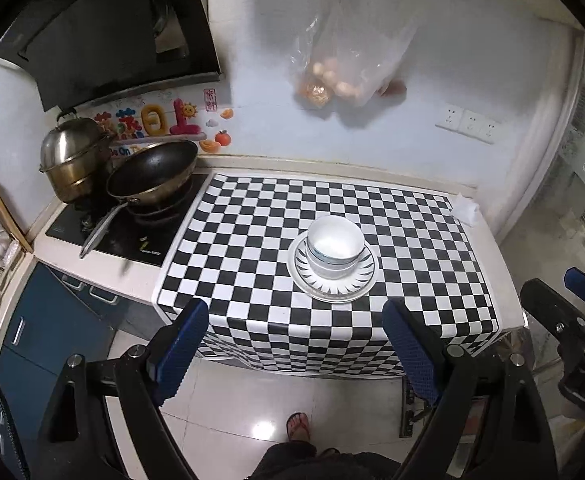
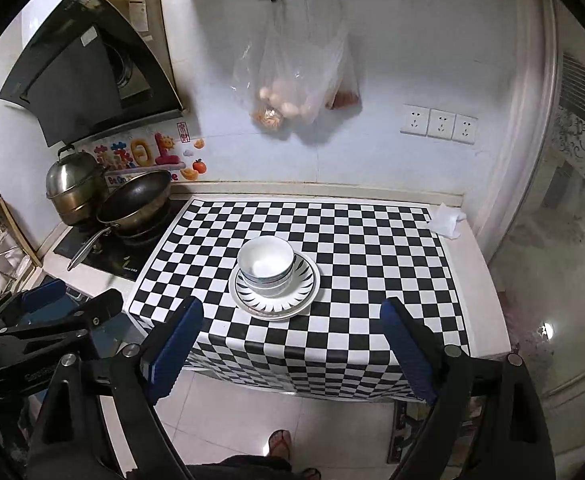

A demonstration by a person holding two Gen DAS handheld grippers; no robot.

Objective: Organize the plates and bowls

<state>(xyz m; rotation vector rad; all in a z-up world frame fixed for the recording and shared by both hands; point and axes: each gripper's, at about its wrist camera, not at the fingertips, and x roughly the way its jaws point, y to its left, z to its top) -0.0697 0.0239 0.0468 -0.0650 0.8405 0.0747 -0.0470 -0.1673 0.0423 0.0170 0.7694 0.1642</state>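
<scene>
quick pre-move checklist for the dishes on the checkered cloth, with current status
1. Bowls nested on plates: ok.
2. Stack sits well inside the checkered cloth, away from its edges: ok.
3. Left gripper open, nothing between its fingers: ok.
4. Right gripper open and empty: ok.
5. Both grippers clear of the stack: ok.
6. Number of plates and bowls in the stack: cannot tell.

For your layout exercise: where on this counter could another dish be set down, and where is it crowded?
Free: checkered cloth right of the stacked plates and bowls, up to the white rag; also the strip between stack and wall. Crowded: the stove end, with wok and steel pot.
</scene>
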